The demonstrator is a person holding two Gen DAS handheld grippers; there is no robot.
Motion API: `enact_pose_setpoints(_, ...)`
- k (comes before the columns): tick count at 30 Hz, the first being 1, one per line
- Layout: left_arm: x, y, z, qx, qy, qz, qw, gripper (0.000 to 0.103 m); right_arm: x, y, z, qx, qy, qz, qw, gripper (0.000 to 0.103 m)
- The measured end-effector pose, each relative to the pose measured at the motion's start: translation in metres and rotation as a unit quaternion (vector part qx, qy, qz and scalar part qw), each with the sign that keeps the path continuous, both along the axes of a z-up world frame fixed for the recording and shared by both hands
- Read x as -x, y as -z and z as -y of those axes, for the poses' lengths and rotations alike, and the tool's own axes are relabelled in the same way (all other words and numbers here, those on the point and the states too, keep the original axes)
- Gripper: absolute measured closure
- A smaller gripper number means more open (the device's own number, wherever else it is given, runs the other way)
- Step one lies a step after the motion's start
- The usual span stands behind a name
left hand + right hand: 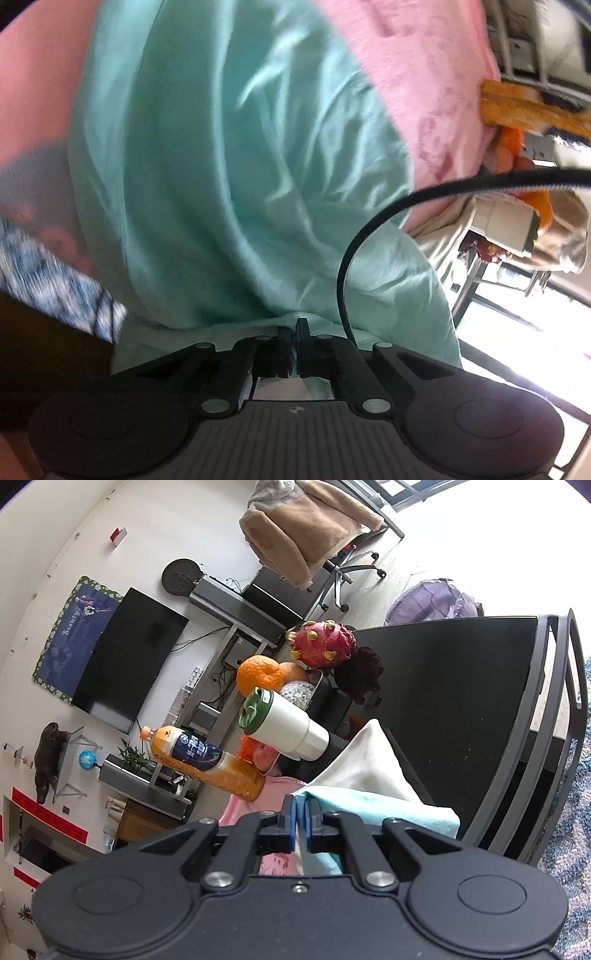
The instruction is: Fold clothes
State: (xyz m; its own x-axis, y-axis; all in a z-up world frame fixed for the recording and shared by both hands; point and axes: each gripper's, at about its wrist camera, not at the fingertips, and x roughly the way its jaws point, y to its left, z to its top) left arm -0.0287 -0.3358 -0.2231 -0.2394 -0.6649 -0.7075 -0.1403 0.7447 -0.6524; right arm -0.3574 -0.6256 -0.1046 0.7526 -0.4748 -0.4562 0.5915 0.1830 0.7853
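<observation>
Both claws clamped on mint garment (236,177): left gripper (297,332), right gripper (301,812); bottle (203,762) near garment, swing could topple it

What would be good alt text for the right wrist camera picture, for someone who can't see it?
The black right gripper is shut on a light mint-green cloth at the edge of a black table. Beyond it stand an orange juice bottle, a white tumbler with a green lid, and a bowl of fruit topped by a pink dragon fruit.
</observation>
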Motion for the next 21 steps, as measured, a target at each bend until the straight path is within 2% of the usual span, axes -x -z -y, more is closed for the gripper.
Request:
enact_pose_setpoints(3,-0.016,-0.035,-0.017,0.014,0.002,0.084,0.9964,0.103,-0.003,-0.006,-0.004,-0.003,-0.009,0.007,1.000,0.097)
enact_pose_setpoints(5,-0.029,-0.062,-0.032,0.028,-0.002,0.145,0.9890,0.103,-0.007,-0.012,-0.007,-0.005,-0.021,0.018,1.000,0.097)
enact_pose_setpoints(7,-0.043,-0.097,-0.052,0.045,-0.017,0.211,0.9764,0.103,-0.026,-0.024,-0.015,-0.004,-0.045,0.032,0.998,0.097)
enact_pose_setpoints(9,-0.054,-0.137,-0.072,0.061,-0.037,0.283,0.9564,0.103,-0.045,-0.036,-0.023,-0.003,-0.068,0.046,0.997,0.098)
enact_pose_setpoints(11,-0.064,-0.182,-0.091,0.066,-0.059,0.365,0.9266,0.103,-0.064,-0.049,-0.032,-0.002,-0.092,0.059,0.994,0.098)
enact_pose_setpoints(13,-0.075,-0.229,-0.106,0.067,-0.079,0.436,0.8941,0.103,-0.099,-0.078,-0.041,0.023,-0.114,0.071,0.991,0.099)
enact_pose_setpoints(14,-0.081,-0.254,-0.112,0.068,-0.088,0.468,0.8769,0.103,-0.118,-0.096,-0.045,0.040,-0.123,0.080,0.988,0.099)
enact_pose_setpoints(16,-0.092,-0.305,-0.125,0.073,-0.106,0.531,0.8374,0.103,-0.156,-0.132,-0.054,0.075,-0.142,0.097,0.982,0.099)
enact_pose_setpoints(20,-0.080,-0.371,-0.163,0.095,-0.119,0.623,0.7676,0.103,-0.160,-0.149,-0.080,0.124,-0.164,0.104,0.973,0.099)
enact_pose_setpoints(21,-0.077,-0.380,-0.172,0.099,-0.121,0.638,0.7538,0.102,-0.160,-0.153,-0.087,0.136,-0.169,0.106,0.970,0.099)
